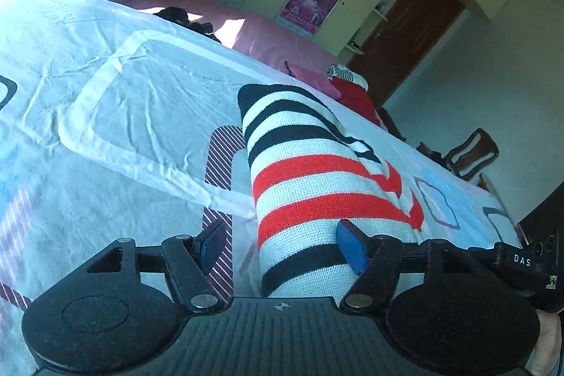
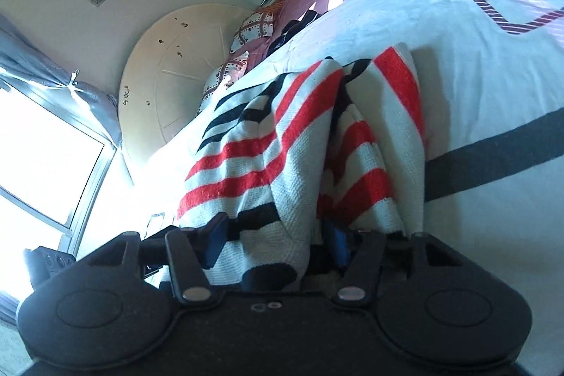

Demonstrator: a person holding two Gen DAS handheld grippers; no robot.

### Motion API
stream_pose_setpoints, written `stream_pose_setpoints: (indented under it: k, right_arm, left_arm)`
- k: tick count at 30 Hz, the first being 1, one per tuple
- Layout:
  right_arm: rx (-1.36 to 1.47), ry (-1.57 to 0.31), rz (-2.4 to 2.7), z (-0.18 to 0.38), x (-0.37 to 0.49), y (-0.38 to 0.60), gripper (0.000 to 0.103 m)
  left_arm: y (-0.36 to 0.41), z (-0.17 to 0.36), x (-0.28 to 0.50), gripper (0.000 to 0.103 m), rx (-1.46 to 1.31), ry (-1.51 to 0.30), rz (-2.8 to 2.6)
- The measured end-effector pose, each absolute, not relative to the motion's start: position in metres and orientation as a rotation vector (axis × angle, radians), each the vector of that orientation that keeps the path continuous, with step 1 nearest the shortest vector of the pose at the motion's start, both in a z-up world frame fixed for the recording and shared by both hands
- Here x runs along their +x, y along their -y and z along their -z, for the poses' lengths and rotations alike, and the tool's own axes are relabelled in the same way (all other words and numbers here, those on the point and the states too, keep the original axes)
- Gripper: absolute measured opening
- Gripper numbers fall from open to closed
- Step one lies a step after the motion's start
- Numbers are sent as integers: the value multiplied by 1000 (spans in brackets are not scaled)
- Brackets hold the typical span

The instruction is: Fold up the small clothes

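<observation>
Left wrist view first: striped sweater lying on the bed sheet, folded into a long narrow bundle running straight away from the left tongs. Near end sitting right between the two blue pads, which stand wide apart and aren't pinching anything. One pad resting against the knit, the other out over the sheet. So: open, not clamped. Pile of red and pink clothes well beyond the far end, near the bed edge.

Right wrist view: same sweater, here bunched into two draped humps with a crease between them, long axis again pointing away from the right tongs. Fabric filling the gap between the pads; looks gripped, but can't tell for sure. Probably mid-fold. Both tongs at the near end, right one more buried in cloth. Next move likely carrying this end toward the far end.
</observation>
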State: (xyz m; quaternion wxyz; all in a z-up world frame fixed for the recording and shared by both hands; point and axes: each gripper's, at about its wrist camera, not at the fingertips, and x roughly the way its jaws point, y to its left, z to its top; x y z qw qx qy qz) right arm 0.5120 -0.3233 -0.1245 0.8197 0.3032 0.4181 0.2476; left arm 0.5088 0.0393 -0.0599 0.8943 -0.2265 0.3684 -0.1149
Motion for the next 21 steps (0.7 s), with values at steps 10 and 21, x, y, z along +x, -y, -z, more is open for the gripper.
stream_pose_setpoints:
  k: [10, 21]
  right_arm:
    - [300, -696, -527, 55, 481, 295, 23]
    - [533, -798, -423, 106, 493, 336, 38]
  left_arm:
    - [-22, 55, 507, 72, -431, -747, 221]
    - [-13, 42, 516, 73, -387, -750, 229]
